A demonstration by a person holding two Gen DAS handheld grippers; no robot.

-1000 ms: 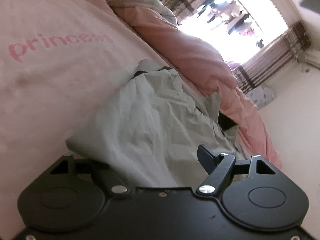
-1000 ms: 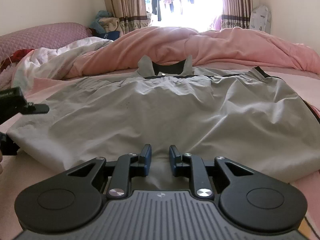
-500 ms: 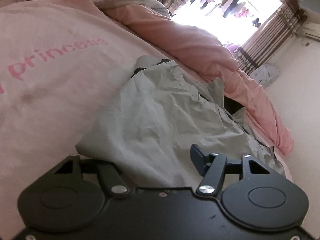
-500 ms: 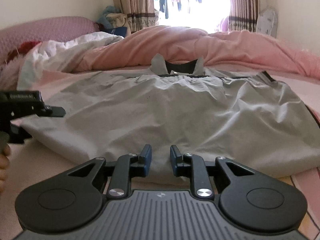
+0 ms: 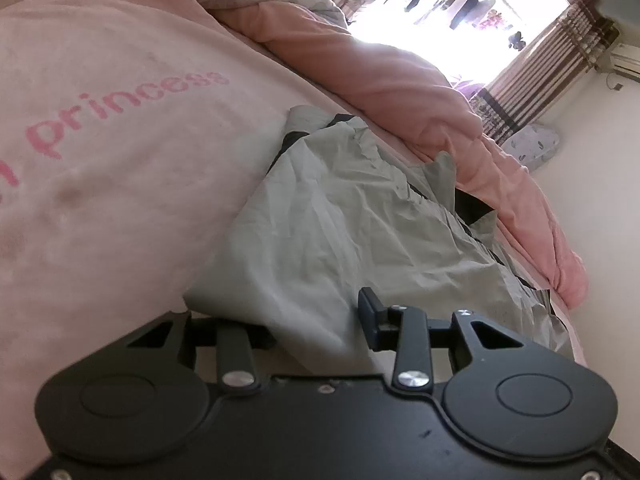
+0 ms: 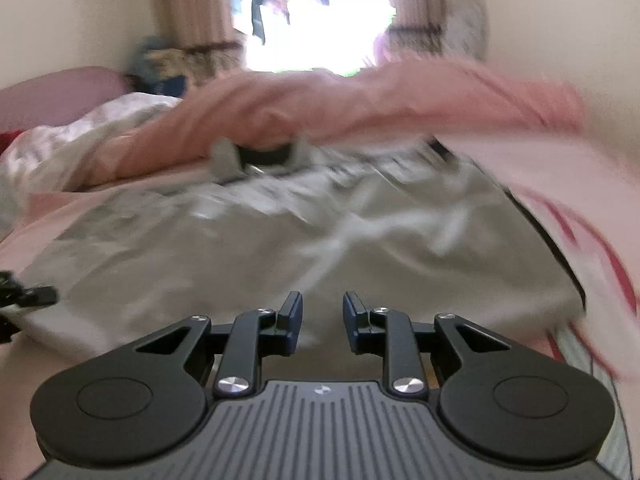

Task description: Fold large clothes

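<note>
Closer now, grey garment [image 5: 340,232] fills left hand-held gripper [image 5: 316,326].

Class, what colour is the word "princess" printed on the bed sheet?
The "princess" lettering is darker pink on the pale pink sheet; the left wrist view shows it best.

Bright window [image 5: 452,4] between striped curtains [image 5: 532,76], pale walls [image 5: 600,184], pink bedding [image 5: 120,128].

Grey garment [image 5: 340,232] – black trim, pink sheet [image 5: 120,184]
</note>
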